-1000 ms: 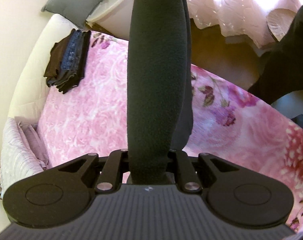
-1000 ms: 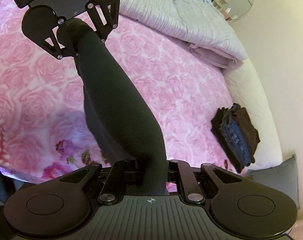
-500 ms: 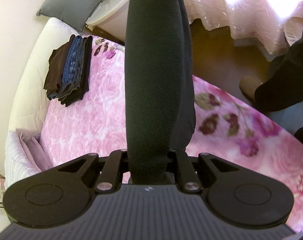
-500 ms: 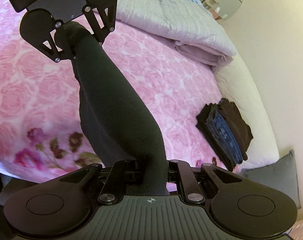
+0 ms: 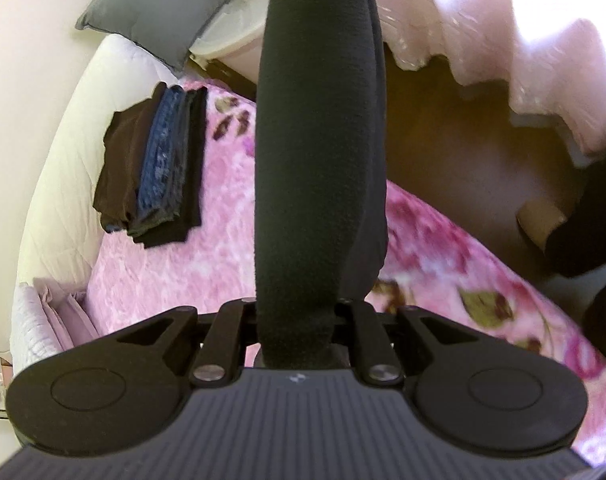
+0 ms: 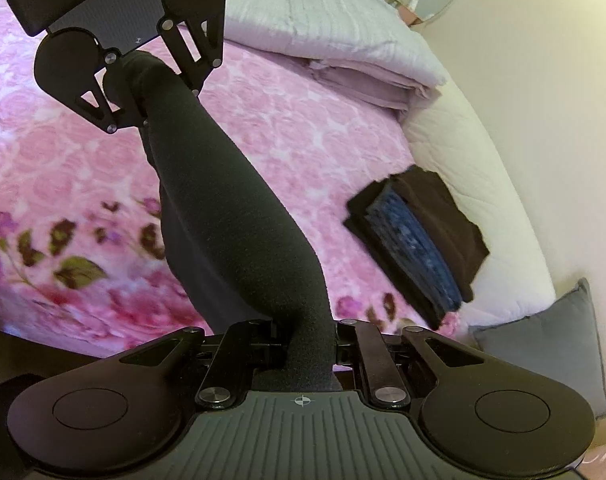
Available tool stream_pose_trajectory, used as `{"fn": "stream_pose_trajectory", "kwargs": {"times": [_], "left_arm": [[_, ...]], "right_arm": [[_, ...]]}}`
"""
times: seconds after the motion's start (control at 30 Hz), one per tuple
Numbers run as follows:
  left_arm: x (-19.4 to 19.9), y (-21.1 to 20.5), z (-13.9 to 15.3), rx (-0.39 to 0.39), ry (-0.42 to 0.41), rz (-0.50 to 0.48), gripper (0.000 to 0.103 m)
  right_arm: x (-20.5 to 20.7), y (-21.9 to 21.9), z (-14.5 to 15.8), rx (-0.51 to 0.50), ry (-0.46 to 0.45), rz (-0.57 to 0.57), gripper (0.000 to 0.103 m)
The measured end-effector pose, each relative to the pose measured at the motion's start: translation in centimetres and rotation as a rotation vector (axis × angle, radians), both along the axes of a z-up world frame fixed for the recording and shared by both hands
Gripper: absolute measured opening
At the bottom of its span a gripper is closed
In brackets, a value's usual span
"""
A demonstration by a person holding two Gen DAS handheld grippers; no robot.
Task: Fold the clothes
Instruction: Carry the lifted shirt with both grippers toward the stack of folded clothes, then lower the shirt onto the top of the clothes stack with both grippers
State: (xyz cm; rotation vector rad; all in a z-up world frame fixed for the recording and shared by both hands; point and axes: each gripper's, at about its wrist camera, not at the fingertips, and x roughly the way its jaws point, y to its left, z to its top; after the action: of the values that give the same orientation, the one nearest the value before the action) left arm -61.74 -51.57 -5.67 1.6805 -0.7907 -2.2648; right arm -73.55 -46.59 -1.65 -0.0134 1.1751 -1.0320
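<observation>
Pink rose-print bedspread [image 5: 191, 264] is seen across the bed in both views, under both grippers. At far left of the left wrist view, a white padded bed edge [image 5: 63, 184] is seen along the wall, with a grey cushion [image 5: 159, 8] above it. A folded clothes stack [image 5: 155, 168], brown, blue denim and black, is laid on the bedspread near that edge, left of and well apart from the left gripper [image 5: 299, 320]. Its jaws are clamped on a dark fleece garment [image 5: 315, 140], pulled taut straight up the middle of the frame, off the bed. To the right, brown floor [image 5: 463, 152] and a pink curtain [image 5: 523, 40] are visible.

In the right wrist view, the left gripper [image 6: 123, 92] is seen at upper left, closed on the garment's far end. The garment [image 6: 231, 216] is stretched diagonally down to the right gripper [image 6: 307, 340], also clamped on it. The stack [image 6: 419, 240] is placed to the right, apart from both. Folded lilac bedding [image 6: 335, 44] is piled at the top.
</observation>
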Motion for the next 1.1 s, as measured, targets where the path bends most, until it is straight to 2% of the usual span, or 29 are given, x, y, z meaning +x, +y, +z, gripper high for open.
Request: {"fn": "stream_pose_trajectory", "kwargs": {"times": [0.27, 0.47, 0.67, 0.87, 1.1], "left_arm": [[-4.1, -3.7, 1.3, -0.021, 0.033, -0.015, 0.012], [-7.1, -8.6, 2.1, -0.024, 0.088, -0.041, 0.012], [-10.8, -14.3, 4.2, -0.057, 0.131, -0.091, 0.012], [-14.2, -20.0, 7.4, -0.109, 0.189, -0.055, 0.012], [-20.5, -29.0, 8.9, -0.15, 0.205, 0.069, 0.012]], "right_arm": [[-4.5, -3.2, 1.2, -0.004, -0.001, -0.02, 0.011], [-7.5, -8.3, 1.8, 0.01, 0.028, -0.021, 0.011], [-10.9, -13.5, 4.2, -0.017, 0.058, -0.039, 0.011], [-14.6, -19.0, 7.0, -0.071, 0.044, -0.029, 0.011], [-20.9, -28.8, 7.9, -0.121, 0.026, 0.061, 0.011]]}}
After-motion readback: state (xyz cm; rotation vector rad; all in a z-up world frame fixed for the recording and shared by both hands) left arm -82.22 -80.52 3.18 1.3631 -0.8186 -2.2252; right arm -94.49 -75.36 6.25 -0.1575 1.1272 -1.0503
